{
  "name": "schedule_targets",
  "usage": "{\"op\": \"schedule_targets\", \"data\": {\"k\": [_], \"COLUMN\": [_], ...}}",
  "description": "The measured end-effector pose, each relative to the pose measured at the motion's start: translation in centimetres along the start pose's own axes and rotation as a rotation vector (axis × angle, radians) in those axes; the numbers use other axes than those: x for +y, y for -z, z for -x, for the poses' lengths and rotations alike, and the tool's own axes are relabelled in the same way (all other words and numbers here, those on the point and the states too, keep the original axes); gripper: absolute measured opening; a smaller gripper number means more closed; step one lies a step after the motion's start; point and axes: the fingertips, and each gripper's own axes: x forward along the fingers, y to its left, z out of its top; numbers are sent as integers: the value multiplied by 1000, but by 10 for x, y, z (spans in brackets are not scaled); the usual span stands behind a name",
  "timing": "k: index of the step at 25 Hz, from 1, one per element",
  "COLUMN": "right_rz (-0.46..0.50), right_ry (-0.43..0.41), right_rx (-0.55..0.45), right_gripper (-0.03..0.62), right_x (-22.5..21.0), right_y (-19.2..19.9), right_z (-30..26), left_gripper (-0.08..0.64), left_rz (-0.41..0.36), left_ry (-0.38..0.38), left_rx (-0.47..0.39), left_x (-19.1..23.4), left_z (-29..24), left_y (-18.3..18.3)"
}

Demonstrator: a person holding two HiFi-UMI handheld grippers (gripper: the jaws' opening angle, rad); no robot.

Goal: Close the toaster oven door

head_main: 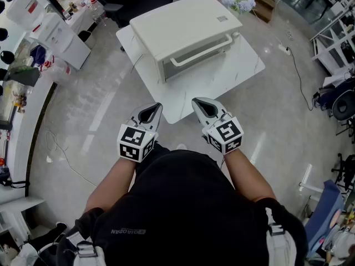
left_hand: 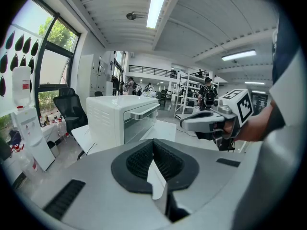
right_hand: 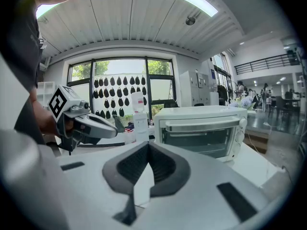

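Note:
A white toaster oven (head_main: 183,32) stands on a small white table (head_main: 222,79) in front of me. Its glass door, with the long handle (head_main: 202,51) along its top, stands upright against the oven body (right_hand: 201,131). Both grippers hover near my chest, short of the table's near edge and apart from the oven. The left gripper (head_main: 151,114) is shut with nothing between its jaws, and its dark pads (left_hand: 144,159) meet. The right gripper (head_main: 204,107) is shut and empty too, its pads (right_hand: 139,166) closed together. Each gripper shows in the other's view, the right gripper (left_hand: 206,123) and the left gripper (right_hand: 88,126).
Black office chairs (head_main: 133,1) stand behind the table. White boxes and a water dispenser (head_main: 61,37) line the left wall. A bunch of flowers (head_main: 238,1) sits beyond the oven. A cable (head_main: 297,71) runs across the floor at right, near shelving (head_main: 333,43).

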Motion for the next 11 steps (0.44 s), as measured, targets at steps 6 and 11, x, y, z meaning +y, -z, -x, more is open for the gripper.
{"op": "schedule_targets", "data": {"k": [6, 11], "right_rz": [-8, -15], "right_ry": [3, 6], "right_rx": [1, 1], "right_gripper": [2, 2], "right_x": [-2, -2], "right_y": [2, 4], "right_z": [-1, 1], "left_gripper": [3, 3], "left_rz": [0, 0], "left_ry": [-1, -4], "left_rx": [0, 2], "left_x": [1, 2], "left_z": [-2, -2], "left_y": [-1, 0]}}
